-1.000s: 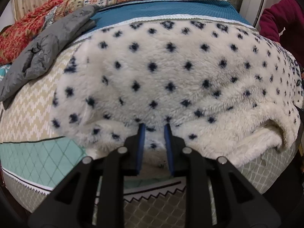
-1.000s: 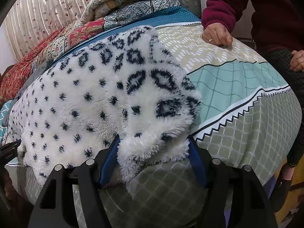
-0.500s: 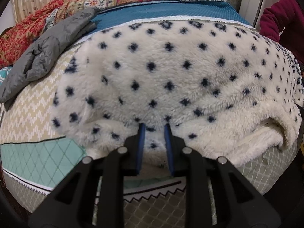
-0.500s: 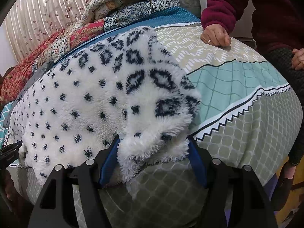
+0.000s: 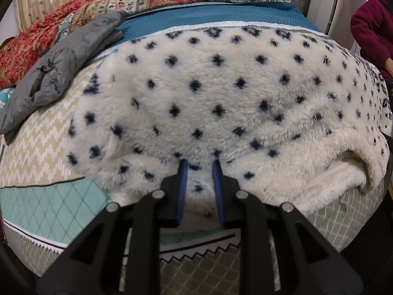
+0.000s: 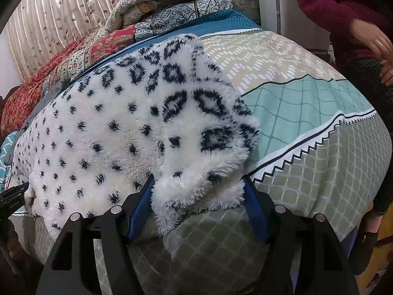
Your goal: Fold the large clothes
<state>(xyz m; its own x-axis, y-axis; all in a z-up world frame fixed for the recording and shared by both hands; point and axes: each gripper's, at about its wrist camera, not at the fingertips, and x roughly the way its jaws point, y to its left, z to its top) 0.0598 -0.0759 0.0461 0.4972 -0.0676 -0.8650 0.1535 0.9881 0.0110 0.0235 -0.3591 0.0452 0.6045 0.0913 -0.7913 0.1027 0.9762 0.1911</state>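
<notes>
A cream fleece garment (image 5: 208, 93) with dark blue spots lies spread across the bed. My left gripper (image 5: 199, 166) is shut on its near hem, with a fold of fleece pinched between the blue pads. In the right wrist view the same garment (image 6: 118, 135) ends in a section with larger ring-shaped marks. My right gripper (image 6: 198, 182) holds a thick bunch of that end at the bed's front edge. Its jaws stand wide, and both pads press on the fleece.
The patterned bed cover (image 6: 307, 113) is bare to the right of the garment. A grey jacket (image 5: 61, 61) lies at the back left. Folded quilts (image 6: 98, 46) are piled along the far side. A person in a maroon sleeve (image 6: 343, 7) sits at the right.
The person's hand has lifted off the bed cover and moved right, toward their lap. Both grippers and the garment are as they were.
</notes>
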